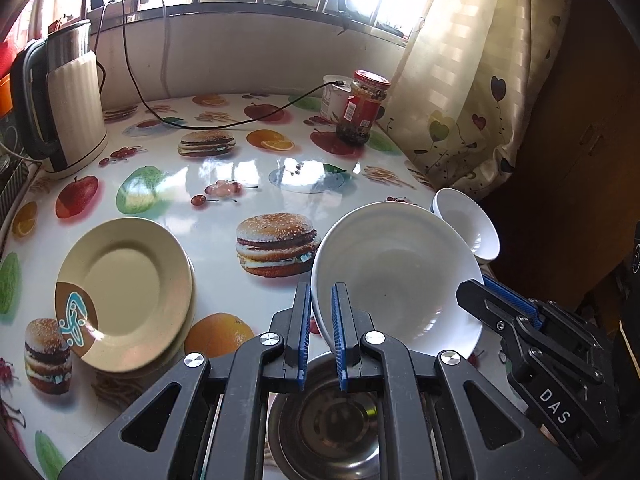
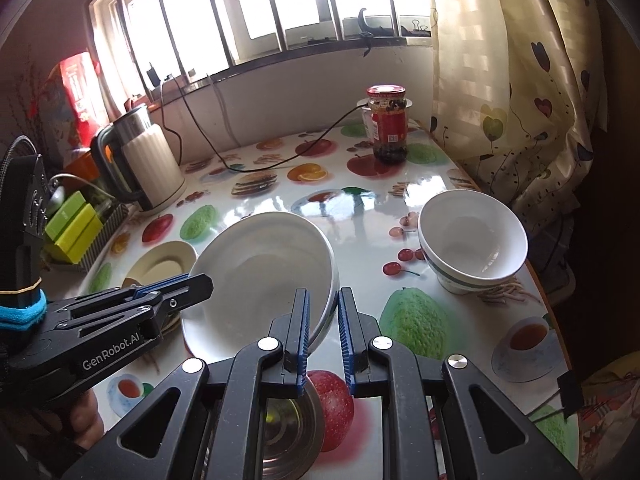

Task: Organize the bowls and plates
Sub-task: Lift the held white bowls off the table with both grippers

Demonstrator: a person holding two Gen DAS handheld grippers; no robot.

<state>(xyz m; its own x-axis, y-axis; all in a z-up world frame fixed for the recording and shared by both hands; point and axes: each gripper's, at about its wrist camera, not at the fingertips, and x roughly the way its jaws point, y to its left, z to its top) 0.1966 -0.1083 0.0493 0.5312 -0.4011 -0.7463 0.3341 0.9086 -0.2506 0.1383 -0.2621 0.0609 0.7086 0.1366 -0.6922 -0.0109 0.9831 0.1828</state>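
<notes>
Both claws are clamped on the rim of one large white bowl (image 1: 400,276): the left claw (image 1: 322,328) pinches its near-left edge, and the right claw (image 2: 324,332) pinches the opposite edge. Held between them, the bowl is clear of the table (image 1: 248,184) and tilted, its open mouth facing up and toward the left wrist camera. A steel bowl (image 1: 324,424) sits directly below it, near the table's front edge, mostly hidden behind the claw linkages.

Left of the lifted bowl, stacked cream plates (image 1: 124,292) lie flat; how many are in the stack is hard to tell. To the right, near the table's right edge, smaller white bowls (image 2: 472,240) stand upright, nested one in another. The middle of the table between plates and bowls is open, glossy surface. Farther back stand a kettle (image 1: 68,100) at the left edge and a red-lidded jar (image 1: 362,106) near the curtain (image 1: 472,80), with a black cable (image 1: 240,120) trailing across between them. A white container (image 1: 332,96) behind the jar is partly blocked.
</notes>
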